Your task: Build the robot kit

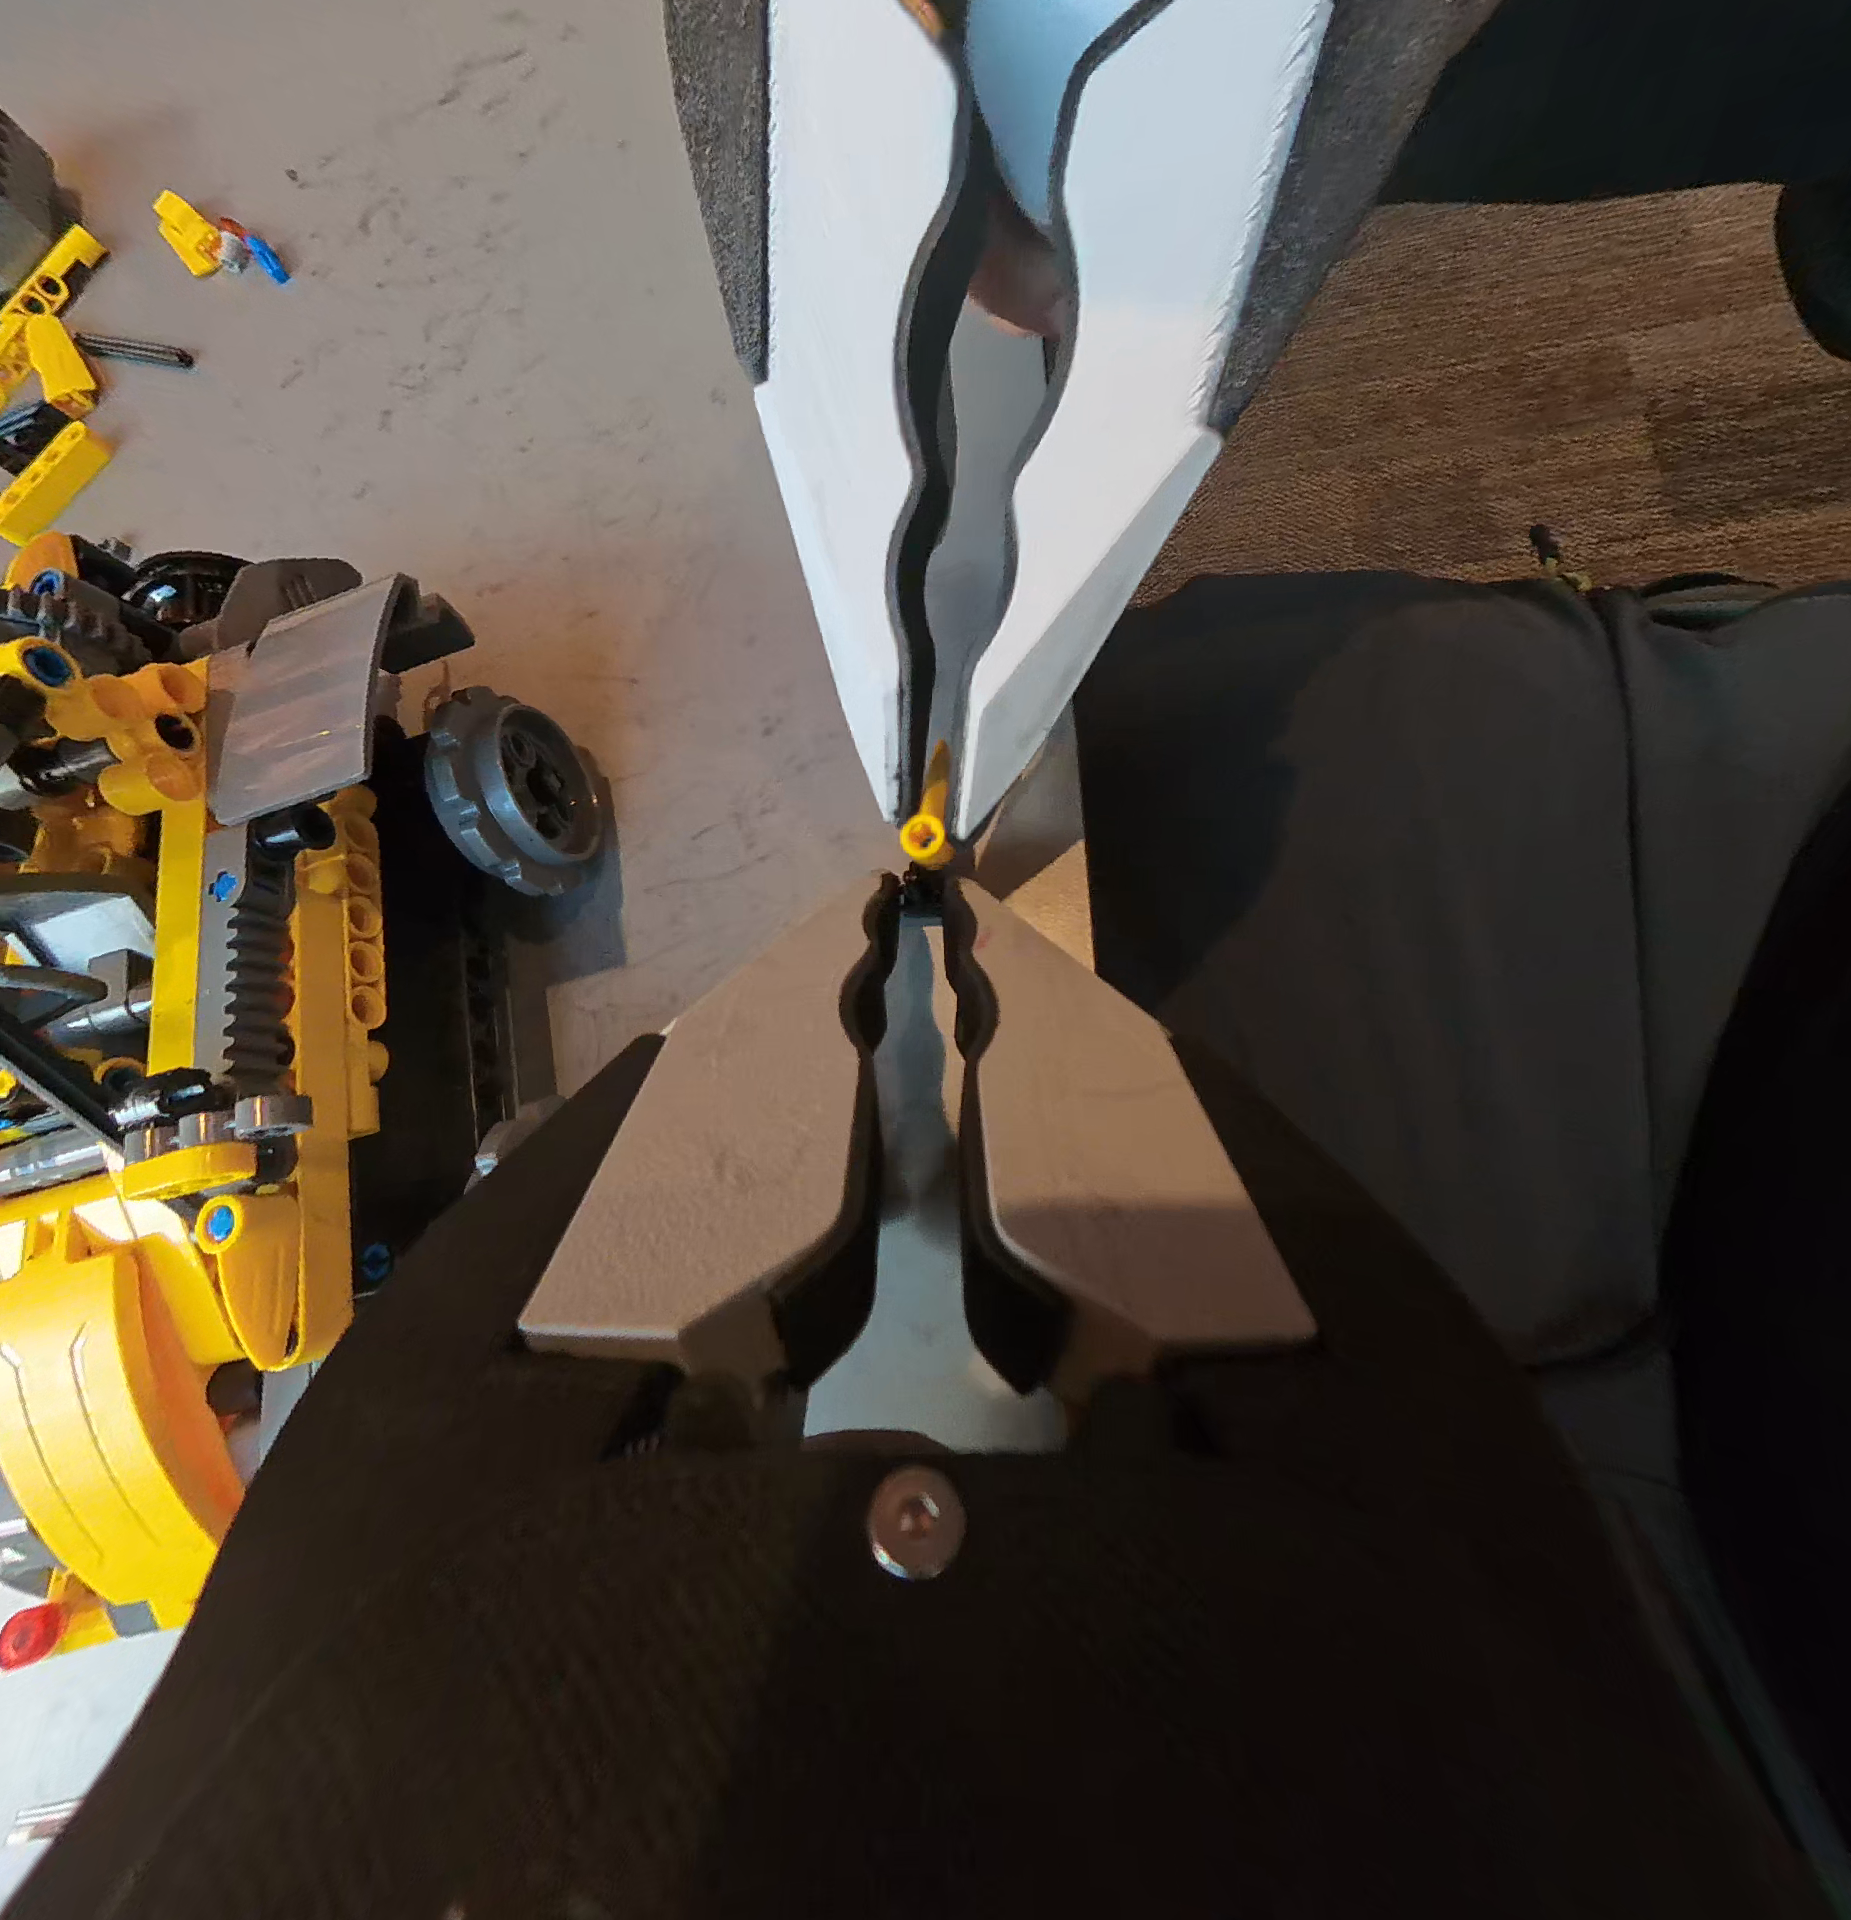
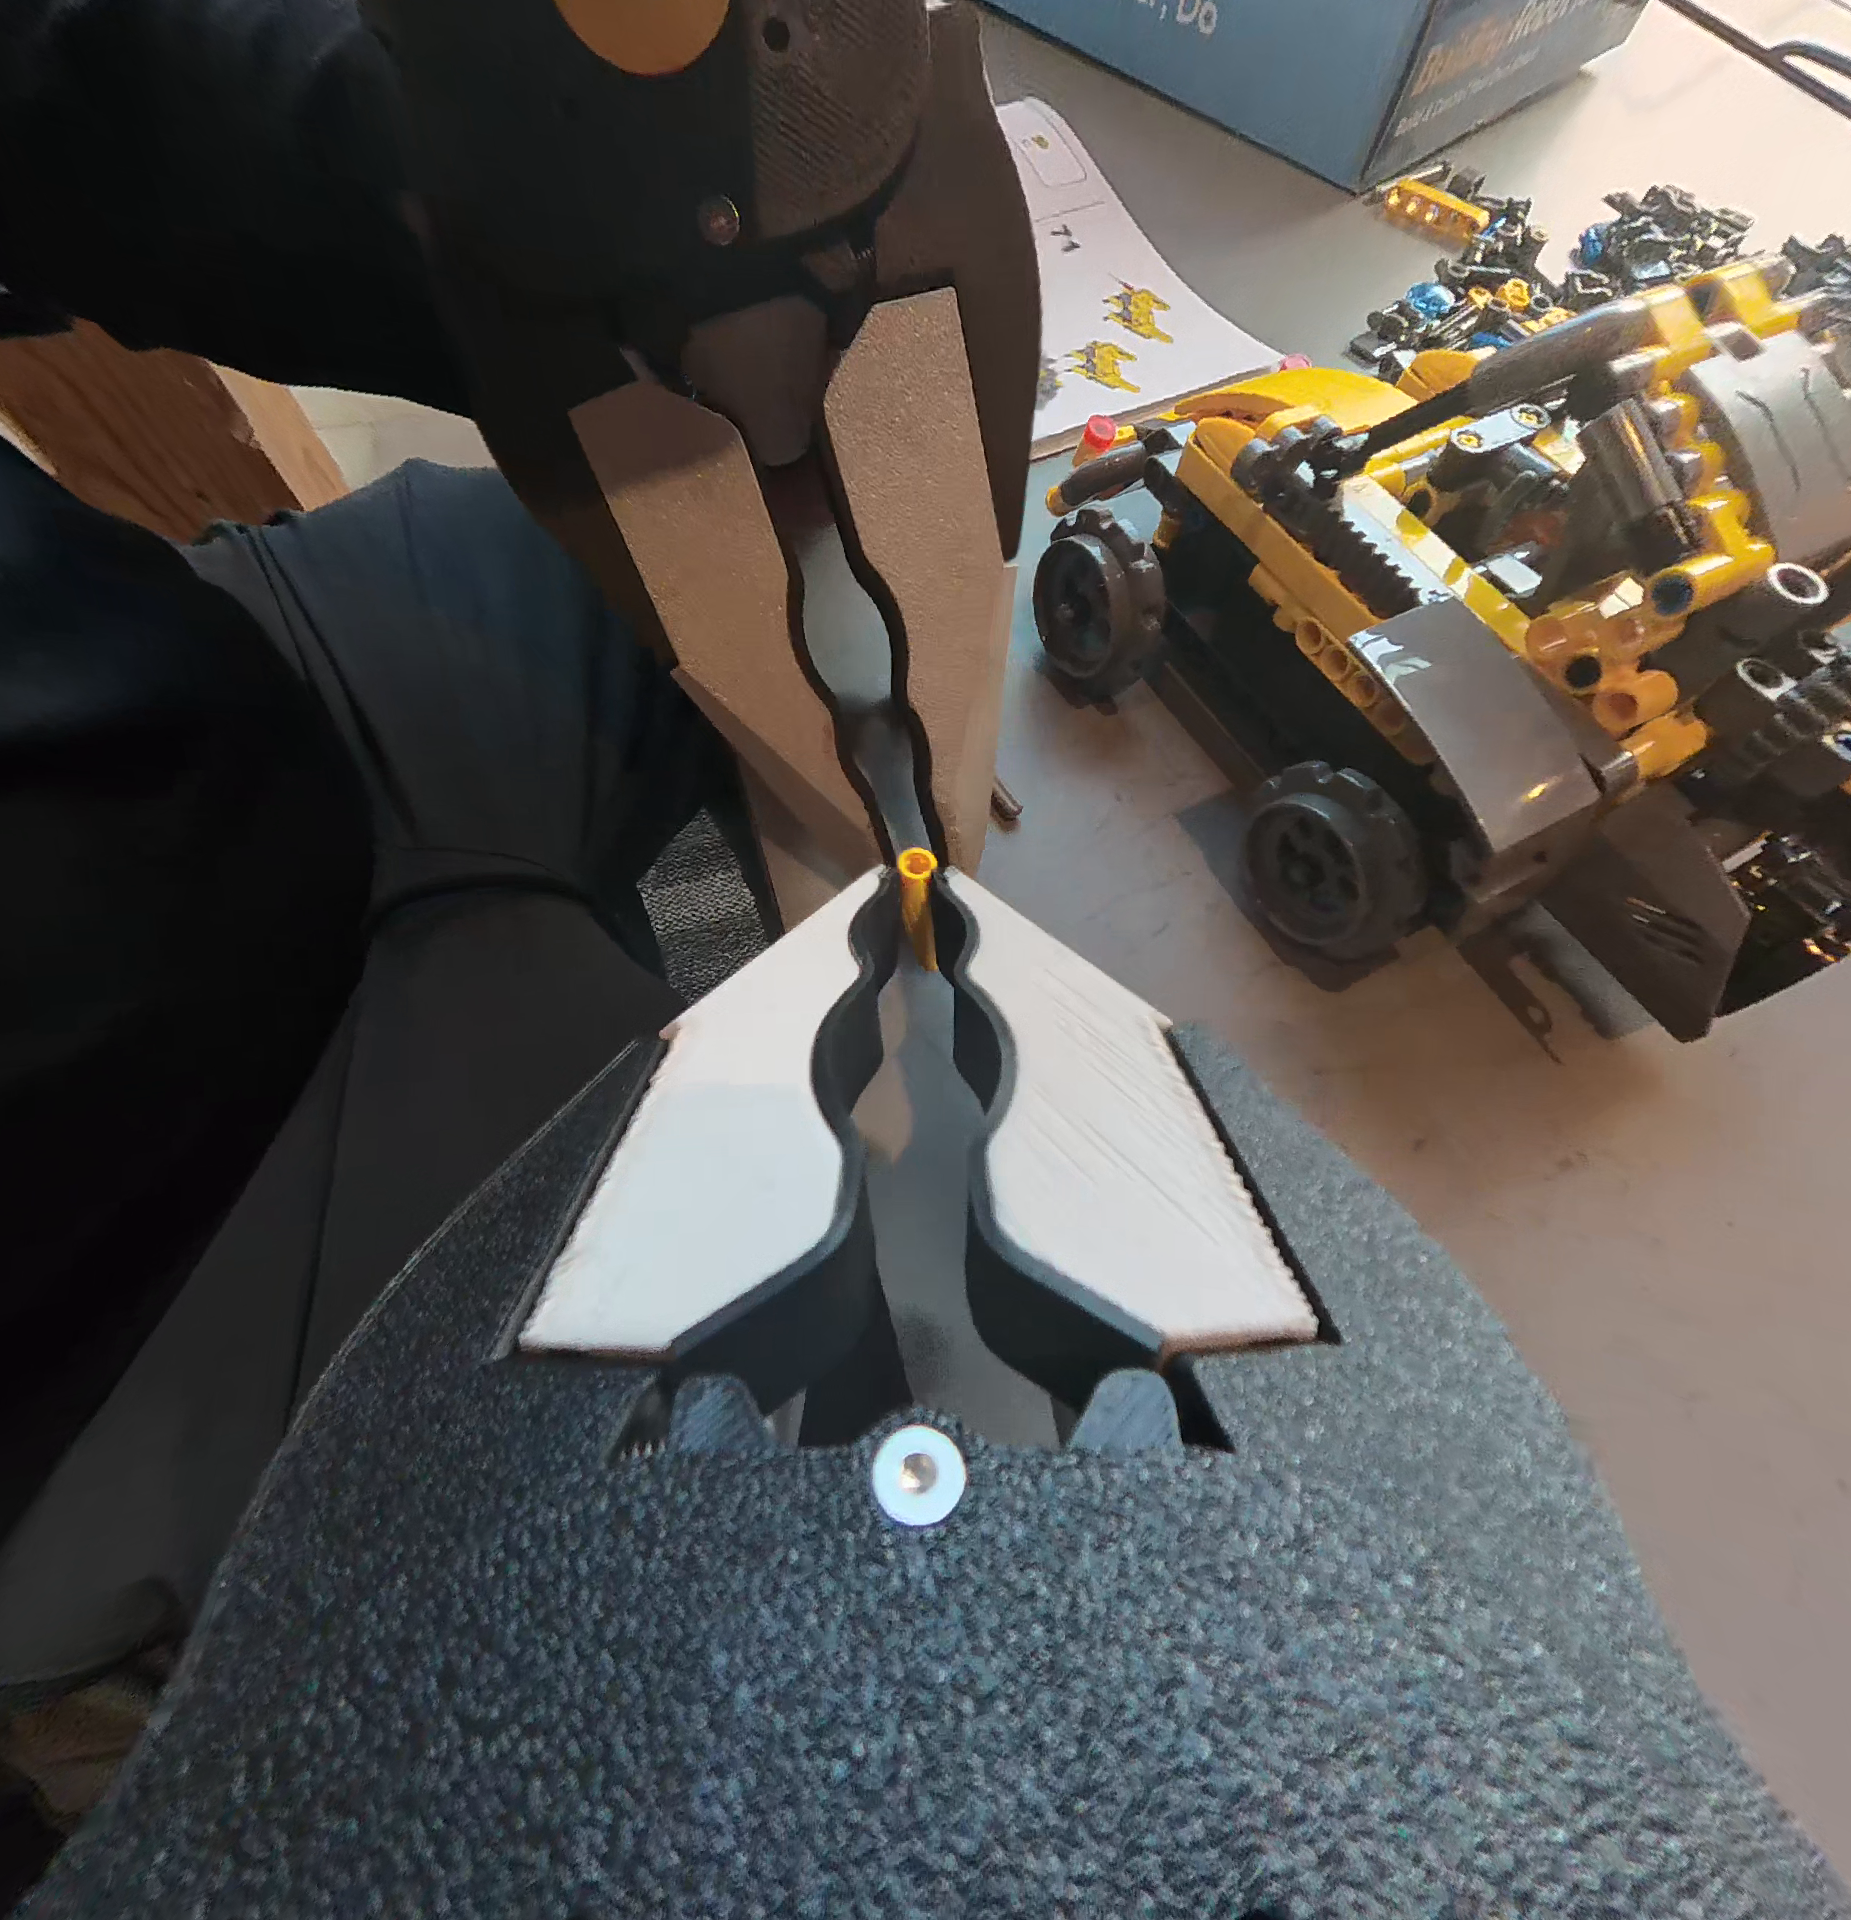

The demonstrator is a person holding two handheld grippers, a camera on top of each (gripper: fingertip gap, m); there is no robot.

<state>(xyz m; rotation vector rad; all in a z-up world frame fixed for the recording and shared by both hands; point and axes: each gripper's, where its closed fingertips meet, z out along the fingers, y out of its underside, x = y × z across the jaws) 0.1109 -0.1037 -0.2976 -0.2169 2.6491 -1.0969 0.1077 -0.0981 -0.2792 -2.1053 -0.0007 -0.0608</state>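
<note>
Pale tabletop lies beneath both grippers. Right gripper pinches a small yellow tube; left gripper, clenched on a tiny dark piece, meets it tip to tip. Yellow toy vehicle stands nearby.

Two claws: the left claw and the right claw. One yellow tube. One yellow and black toy vehicle with two wheels showing. One blue box, one booklet, and one heap of loose pieces, too many to count.
</note>
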